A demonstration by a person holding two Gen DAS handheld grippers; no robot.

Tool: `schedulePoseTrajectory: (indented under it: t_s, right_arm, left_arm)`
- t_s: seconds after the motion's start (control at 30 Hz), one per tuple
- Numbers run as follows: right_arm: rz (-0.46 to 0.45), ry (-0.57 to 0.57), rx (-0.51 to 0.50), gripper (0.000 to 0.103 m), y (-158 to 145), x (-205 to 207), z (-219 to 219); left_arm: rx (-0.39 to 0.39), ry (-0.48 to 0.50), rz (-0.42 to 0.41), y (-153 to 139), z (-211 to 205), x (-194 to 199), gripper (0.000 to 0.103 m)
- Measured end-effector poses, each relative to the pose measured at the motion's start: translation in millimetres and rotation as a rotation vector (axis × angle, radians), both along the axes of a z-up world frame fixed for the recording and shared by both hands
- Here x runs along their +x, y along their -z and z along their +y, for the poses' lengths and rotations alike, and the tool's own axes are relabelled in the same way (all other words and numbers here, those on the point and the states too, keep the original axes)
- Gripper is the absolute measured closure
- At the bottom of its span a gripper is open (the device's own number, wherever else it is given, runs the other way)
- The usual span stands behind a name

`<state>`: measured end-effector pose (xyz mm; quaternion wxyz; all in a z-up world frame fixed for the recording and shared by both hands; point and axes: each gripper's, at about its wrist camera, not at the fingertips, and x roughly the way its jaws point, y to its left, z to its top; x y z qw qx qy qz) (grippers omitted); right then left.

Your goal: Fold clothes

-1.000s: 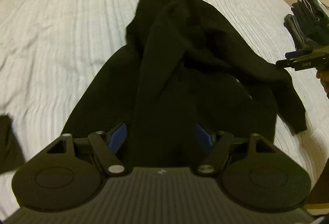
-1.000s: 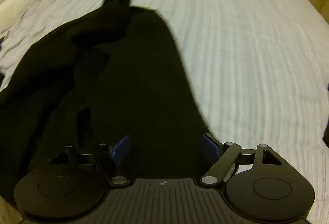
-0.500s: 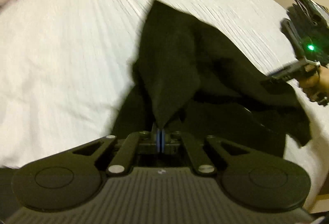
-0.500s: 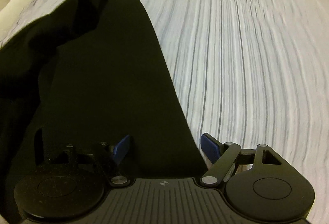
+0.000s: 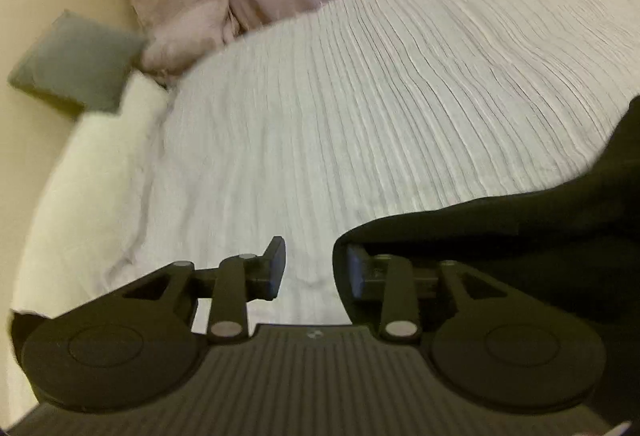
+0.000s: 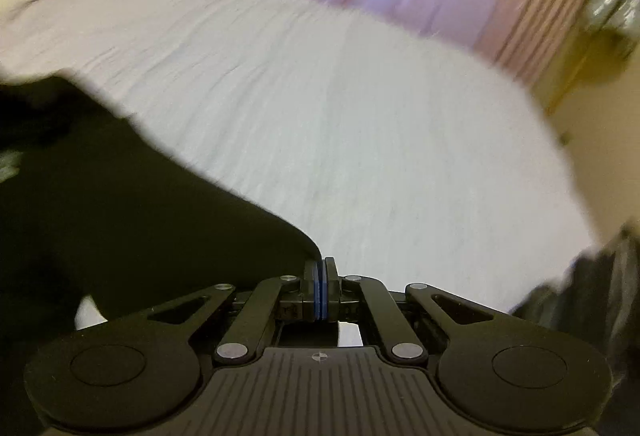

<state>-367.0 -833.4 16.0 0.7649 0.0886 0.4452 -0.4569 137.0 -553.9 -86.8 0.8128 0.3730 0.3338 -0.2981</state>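
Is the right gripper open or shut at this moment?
Shut. The right gripper has its blue pads pressed together, pinching the edge of the black garment.

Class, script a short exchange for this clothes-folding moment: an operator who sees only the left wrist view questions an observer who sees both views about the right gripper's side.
Operator: My left gripper has its jaws opening. The black garment is draped over one finger and nothing is between them. Is the right gripper holding?
Observer: Yes. The right gripper is shut, and the garment's edge runs into its pads.
Operator: Is the cloth lifted there?
Observer: It rises to the pads, with white bedspread showing beneath.
Operator: Anything else nearby?
Observer: A blurred dark heap at the bedspread's right edge. I cannot tell what it is.
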Motion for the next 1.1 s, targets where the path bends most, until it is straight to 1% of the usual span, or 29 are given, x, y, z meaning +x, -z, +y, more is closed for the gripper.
schedulePoseTrajectory:
  t_s: [0.07,0.1,0.13,0.17,0.2,0.23,0.27,0.33,0.4,0.43,0.47,0.5,0.57,0.63,0.67,0.7,0.77,0.83,0.87,0.9,0.93,0.97,1.03,1.1]
  right_arm:
    - [0.002,0.028,-0.002,0.103,-5,9,-9]
    - [-0.001,0.035,0.013,0.100,-5,15,-9]
    - [-0.006,0.035,0.014,0.072,-4,20,-2]
    - [-0.015,0.022,0.003,0.031,-2,23,10]
    - [-0.039,-0.001,0.006,0.020,3,27,26]
    - [-0.078,-0.029,0.030,0.018,8,30,45]
    - [-0.119,-0.053,0.074,0.018,13,30,65]
    - [-0.201,-0.107,0.197,0.018,23,25,110]
    - [-0.271,-0.216,0.302,0.018,30,22,163]
    - [-0.292,-0.283,0.337,0.018,32,23,191]
    - [-0.302,-0.360,0.362,0.018,31,26,220]
    - [-0.314,-0.430,0.380,0.018,30,28,248]
    - [-0.331,-0.545,0.385,0.018,26,34,289]
    - [-0.330,-0.618,0.368,0.017,24,40,314]
    - [-0.327,-0.623,0.367,0.017,26,48,318]
    - [-0.321,-0.619,0.372,0.017,31,57,315]
    - [-0.310,-0.608,0.381,0.017,48,77,304]
    - [-0.293,-0.598,0.388,0.018,64,98,294]
    - [-0.279,-0.596,0.391,0.018,71,104,292]
    - [-0.270,-0.595,0.397,0.018,75,107,292]
    - [-0.261,-0.594,0.402,0.018,81,111,291]
    - [-0.252,-0.592,0.404,0.018,87,115,289]
    - [-0.224,-0.585,0.416,0.018,102,124,291]
    - [-0.188,-0.577,0.430,0.052,117,132,296]
  left_arm:
    - [0.005,0.045,0.013,13,1,-19,0.067]
    - [0.016,0.080,0.018,18,4,-31,0.065]
    - [0.030,0.111,0.020,24,9,-44,0.064]
    - [0.044,0.140,0.017,30,16,-61,0.064]
    - [0.055,0.167,0.017,37,21,-76,0.064]
    - [0.060,0.185,0.028,47,22,-85,0.063]
    - [0.059,0.196,0.050,56,27,-93,0.063]
    - [0.032,0.207,0.103,66,43,-112,0.062]
    - [0.003,0.215,0.179,70,63,-128,0.054]
    - [-0.007,0.219,0.216,71,73,-137,0.053]
    - [-0.014,0.221,0.256,72,82,-146,0.050]
    - [-0.020,0.222,0.296,73,91,-155,0.046]
    - [-0.050,0.213,0.390,74,104,-168,0.044]
    - [-0.082,0.195,0.480,80,111,-180,0.042]
    - [-0.063,0.201,0.488,84,110,-187,0.042]
    - [-0.034,0.212,0.476,92,109,-194,0.042]
    - [0.000,0.224,0.453,104,108,-204,0.044]
    - [0.009,0.224,0.450,112,114,-210,0.053]
    - [0.001,0.234,0.464,113,117,-210,0.072]
    - [-0.006,0.247,0.478,112,120,-208,0.095]
    - [-0.010,0.251,0.481,110,122,-209,0.103]
    - [-0.021,0.255,0.483,107,126,-210,0.103]
    - [-0.072,0.246,0.475,90,136,-206,0.103]
    - [-0.108,0.230,0.431,68,147,-195,0.103]
